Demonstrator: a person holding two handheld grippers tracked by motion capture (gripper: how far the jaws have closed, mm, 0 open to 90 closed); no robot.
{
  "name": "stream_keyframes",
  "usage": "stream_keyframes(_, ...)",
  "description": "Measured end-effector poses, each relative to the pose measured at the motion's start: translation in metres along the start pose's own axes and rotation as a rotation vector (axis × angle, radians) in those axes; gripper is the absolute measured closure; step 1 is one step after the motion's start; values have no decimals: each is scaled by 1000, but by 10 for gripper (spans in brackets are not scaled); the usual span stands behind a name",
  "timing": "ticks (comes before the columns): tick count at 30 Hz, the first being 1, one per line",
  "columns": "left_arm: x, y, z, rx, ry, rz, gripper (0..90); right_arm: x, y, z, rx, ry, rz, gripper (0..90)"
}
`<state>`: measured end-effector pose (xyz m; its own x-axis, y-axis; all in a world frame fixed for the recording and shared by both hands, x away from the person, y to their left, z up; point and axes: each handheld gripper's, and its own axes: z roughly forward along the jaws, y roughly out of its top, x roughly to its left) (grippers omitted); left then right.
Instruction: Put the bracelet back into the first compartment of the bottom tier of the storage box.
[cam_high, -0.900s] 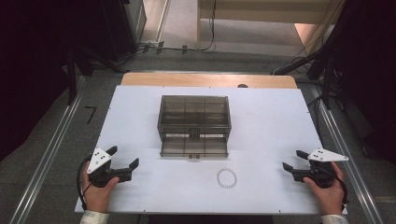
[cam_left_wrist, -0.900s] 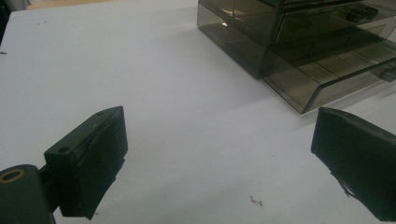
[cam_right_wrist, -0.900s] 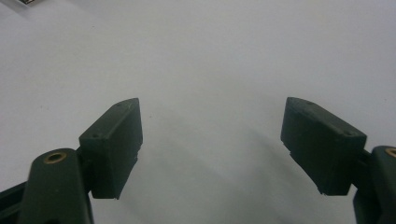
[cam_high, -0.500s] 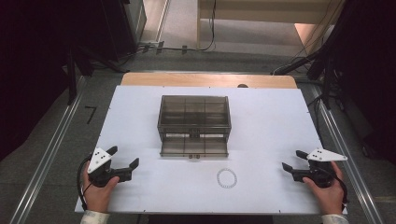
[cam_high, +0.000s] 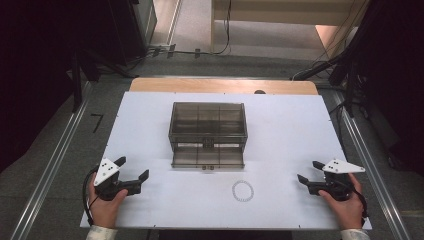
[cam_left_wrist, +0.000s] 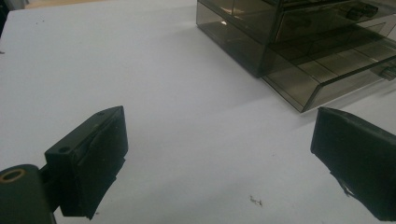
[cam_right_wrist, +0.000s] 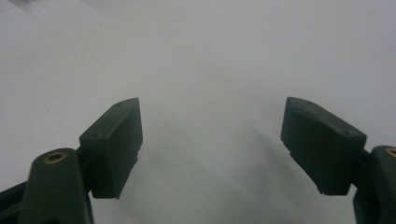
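Table: white rectangular board (cam_high: 280, 145), bare where the hands rest.
Box: smoked translucent plastic drawer box (cam_high: 208, 121) at centre, bottom drawer (cam_high: 207, 157) pulled out, probably for loading.
Ring: small beaded ring (cam_high: 243, 191), seemingly a bracelet, lies before the drawer.
Left gripper (cam_high: 134, 173): jaws spread, empty.
Right gripper (cam_high: 308, 172): jaws spread, empty.

Lab, white bench (cam_high: 150, 125), floor rails (cam_high: 47, 175), cables (cam_high: 227, 35)
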<state>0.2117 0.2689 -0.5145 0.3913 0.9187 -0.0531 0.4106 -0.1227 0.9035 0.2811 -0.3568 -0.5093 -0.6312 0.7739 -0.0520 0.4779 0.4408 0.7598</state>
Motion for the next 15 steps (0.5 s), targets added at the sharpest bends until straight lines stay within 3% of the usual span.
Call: stream_keyframes(15, -1, 0, 0, 1, 3, 8, 47, 22, 9, 11, 11, 35, -44, 208)
